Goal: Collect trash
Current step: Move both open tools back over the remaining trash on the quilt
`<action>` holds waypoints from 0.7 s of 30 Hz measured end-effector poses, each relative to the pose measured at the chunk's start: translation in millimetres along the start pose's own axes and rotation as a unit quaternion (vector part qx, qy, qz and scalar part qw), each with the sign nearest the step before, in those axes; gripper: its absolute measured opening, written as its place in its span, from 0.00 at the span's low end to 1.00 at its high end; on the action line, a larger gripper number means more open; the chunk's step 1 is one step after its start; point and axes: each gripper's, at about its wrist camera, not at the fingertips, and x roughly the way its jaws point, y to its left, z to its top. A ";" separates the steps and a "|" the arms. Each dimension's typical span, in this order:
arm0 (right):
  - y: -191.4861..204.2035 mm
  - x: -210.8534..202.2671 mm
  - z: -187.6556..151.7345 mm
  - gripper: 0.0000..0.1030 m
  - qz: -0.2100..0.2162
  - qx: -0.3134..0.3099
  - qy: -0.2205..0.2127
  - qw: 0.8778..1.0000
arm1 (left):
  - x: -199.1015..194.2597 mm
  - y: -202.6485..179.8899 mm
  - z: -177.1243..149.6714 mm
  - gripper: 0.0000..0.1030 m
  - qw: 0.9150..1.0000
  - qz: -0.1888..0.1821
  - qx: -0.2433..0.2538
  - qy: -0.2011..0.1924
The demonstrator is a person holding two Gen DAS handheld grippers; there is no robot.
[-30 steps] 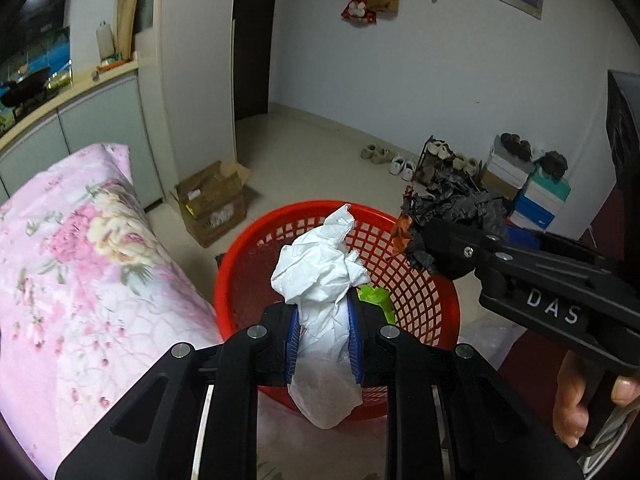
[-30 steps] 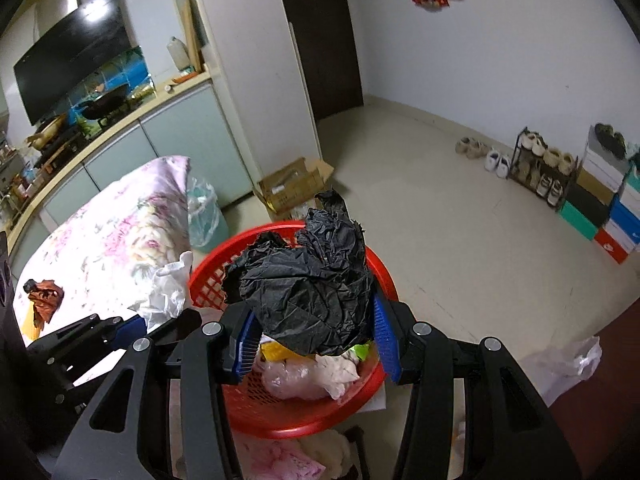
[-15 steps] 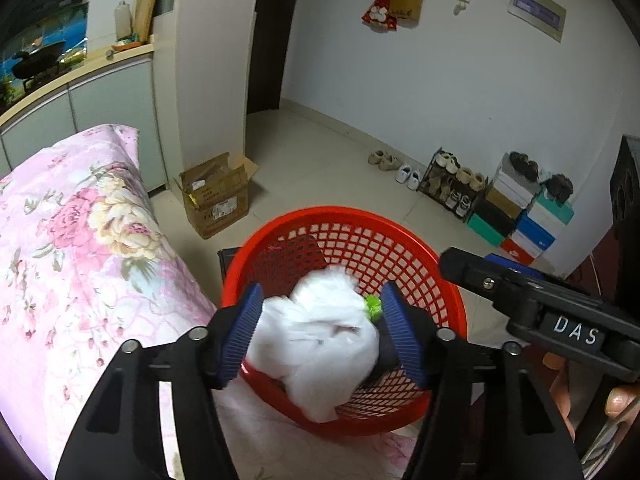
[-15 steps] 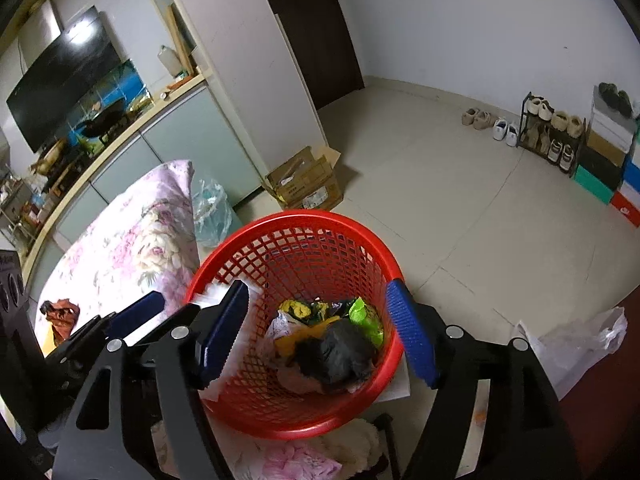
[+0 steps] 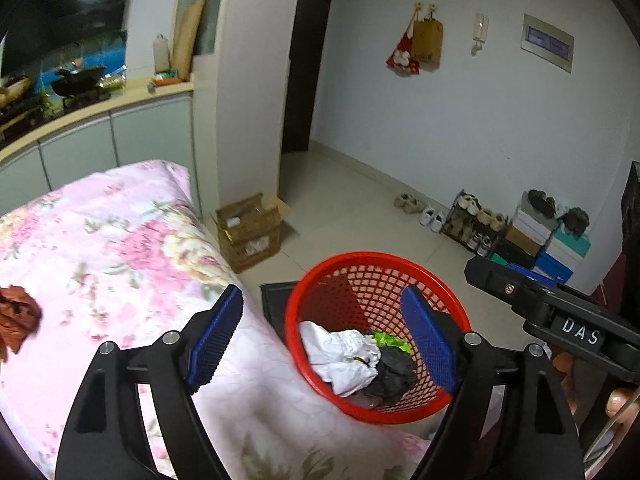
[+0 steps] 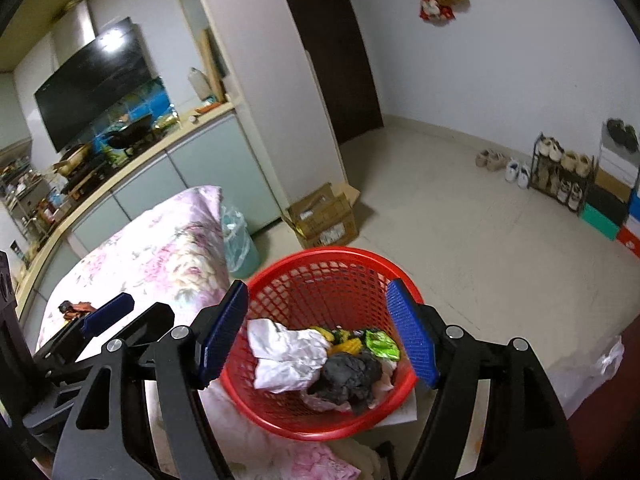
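Observation:
A red mesh basket (image 5: 436, 276) stands beside the bed; it also shows in the right wrist view (image 6: 280, 268). In it lie crumpled white paper (image 5: 340, 354), a black crumpled wad (image 5: 394, 372) and a green wrapper (image 5: 392, 342); the right wrist view shows the paper (image 6: 286, 354), the wad (image 6: 348, 372) and the wrapper (image 6: 382, 344). My left gripper (image 5: 322, 342) is open and empty above the basket's near rim. My right gripper (image 6: 318, 336) is open and empty over the basket. A brown scrap (image 5: 16, 316) lies on the pink floral bedspread (image 5: 120, 248).
A cardboard box (image 5: 250, 230) sits on the tiled floor by the white pillar. A shoe rack and shoe boxes (image 5: 520, 232) line the far wall. A teal bin with a plastic liner (image 6: 238, 240) stands behind the bed. A white plastic bag (image 6: 600, 360) lies at the right.
Both grippers have opened. The white paper dropped from the left one and the black wad from the right one into the basket. Both grippers have pulled back and up.

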 end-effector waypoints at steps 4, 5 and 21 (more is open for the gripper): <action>15.9 -14.2 -0.9 0.68 0.011 -0.026 -0.027 0.999 | -22.7 6.1 0.2 0.76 0.999 0.024 0.002 -0.026; 20.2 -18.0 -1.2 0.69 0.014 -0.033 -0.034 0.999 | -29.5 7.1 -0.7 0.76 0.999 0.032 0.004 -0.033; 88.4 -52.3 -23.8 0.82 0.042 -0.117 -0.085 0.989 | -112.3 56.1 -29.3 0.79 0.987 0.129 -0.025 -0.096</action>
